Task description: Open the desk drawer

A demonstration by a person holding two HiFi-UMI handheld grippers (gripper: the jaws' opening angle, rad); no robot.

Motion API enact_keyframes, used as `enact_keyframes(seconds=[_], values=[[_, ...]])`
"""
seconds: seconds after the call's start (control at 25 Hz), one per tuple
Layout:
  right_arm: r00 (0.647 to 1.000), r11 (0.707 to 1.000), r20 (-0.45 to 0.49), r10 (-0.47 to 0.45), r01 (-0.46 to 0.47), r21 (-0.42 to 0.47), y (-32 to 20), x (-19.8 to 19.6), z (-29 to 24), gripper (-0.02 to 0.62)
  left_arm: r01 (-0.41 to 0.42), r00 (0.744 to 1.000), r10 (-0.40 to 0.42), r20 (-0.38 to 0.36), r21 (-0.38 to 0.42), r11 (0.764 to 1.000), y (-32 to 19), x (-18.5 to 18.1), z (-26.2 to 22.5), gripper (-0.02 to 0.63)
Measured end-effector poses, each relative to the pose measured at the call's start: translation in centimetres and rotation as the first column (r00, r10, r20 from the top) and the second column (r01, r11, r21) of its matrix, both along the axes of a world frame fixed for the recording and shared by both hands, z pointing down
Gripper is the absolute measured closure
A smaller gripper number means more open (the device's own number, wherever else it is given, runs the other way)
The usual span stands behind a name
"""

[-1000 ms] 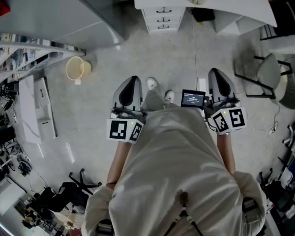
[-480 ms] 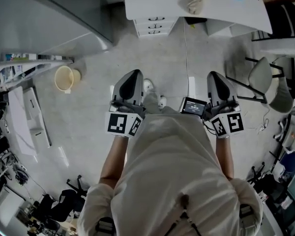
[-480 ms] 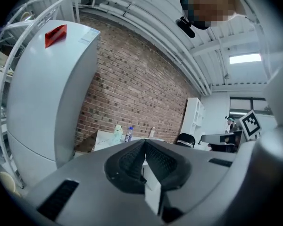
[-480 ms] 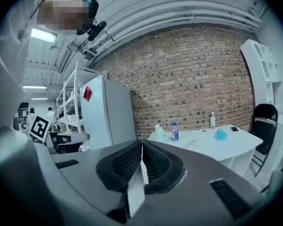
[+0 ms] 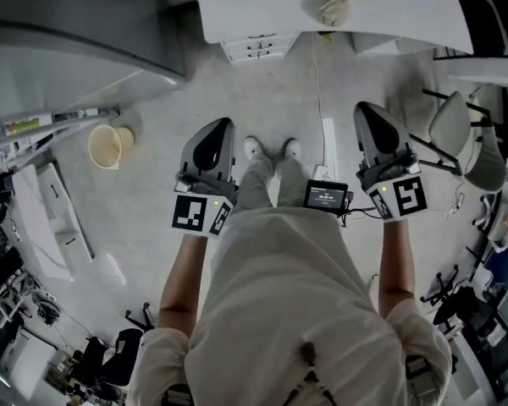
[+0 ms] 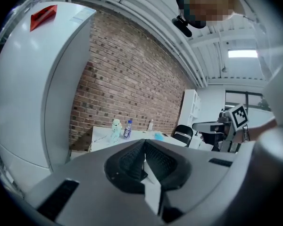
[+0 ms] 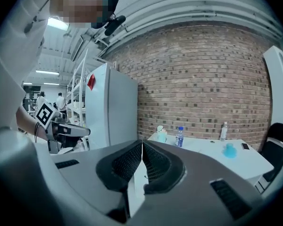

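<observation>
A white desk [image 5: 262,7] stands at the top of the head view, with a white drawer unit [image 5: 258,46] under its left end; its three drawers look closed. Both grippers are held out in front of the person, well short of the desk. The left gripper [image 5: 223,123] is shut and holds nothing; its pads meet in the left gripper view [image 6: 144,144]. The right gripper [image 5: 361,107] is also shut and holds nothing, as the right gripper view [image 7: 142,145] shows. That view shows the desk [image 7: 212,150] far ahead, with bottles [image 7: 179,136] on it.
A large white fridge [image 5: 68,32] fills the upper left. A yellow bucket [image 5: 108,145] sits on the floor beside it. Chairs [image 5: 457,125] stand at the right. A cable [image 5: 316,74] runs across the floor to the desk. Shelving and clutter line the left edge.
The person has walked forward toward the desk, carrying both grippers along. The bucket has slid down and left in the head view. Both grippers stayed shut.
</observation>
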State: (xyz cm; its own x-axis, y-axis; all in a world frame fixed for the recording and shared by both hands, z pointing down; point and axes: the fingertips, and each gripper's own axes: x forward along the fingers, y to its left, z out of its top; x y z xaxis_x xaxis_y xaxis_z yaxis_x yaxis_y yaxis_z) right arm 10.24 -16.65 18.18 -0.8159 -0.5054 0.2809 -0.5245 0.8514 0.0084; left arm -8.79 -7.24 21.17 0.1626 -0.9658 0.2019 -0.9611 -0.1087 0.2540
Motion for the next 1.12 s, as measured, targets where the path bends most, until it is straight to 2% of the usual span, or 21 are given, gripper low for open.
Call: enact_keyframes(seconds=[0.24, 0.44, 0.64, 0.92, 1.0, 1.12], values=[[0.996, 0.998, -0.059, -0.061, 0.060, -0.020, -4.6, -1.4, 4.9, 0.568, -0.076, 0.997, 0.075, -0.017, -0.012, 0.997, -4.0, 1.5, 2.5, 0.598], [0.981, 0.984, -0.094, -0.168, 0.162, -0.069, -7.3, -4.1, 12.7, 0.568, -0.101, 0.995, 0.101, -0.012, 0.019, 0.995, -7.2, 2.0, 7.1, 0.598], [0.971, 0.972, -0.079, -0.227, 0.220, -0.087, -8.0, -6.3, 19.8, 0.568, -0.113, 0.988, 0.116, 0.099, -0.034, 0.993, -10.1, 3.5, 14.1, 0.598], [0.955, 0.945, -0.109, -0.276, 0.249, -0.214, -10.0, -9.0, 30.2, 0.568, -0.134, 0.969, 0.166, 0.184, -0.173, 0.976, -13.1, 3.5, 26.2, 0.598], [0.951, 0.944, -0.141, -0.277, 0.241, -0.226, -10.9, -9.4, 33.3, 0.568, -0.143, 0.956, 0.188, 0.226, -0.201, 0.969, -13.8, 3.6, 29.6, 0.598], [0.931, 0.952, -0.225, -0.286, 0.250, -0.176, -12.2, -10.3, 37.3, 0.568, -0.146, 0.928, 0.215, 0.304, -0.234, 0.961, -15.1, 3.5, 33.8, 0.598]])
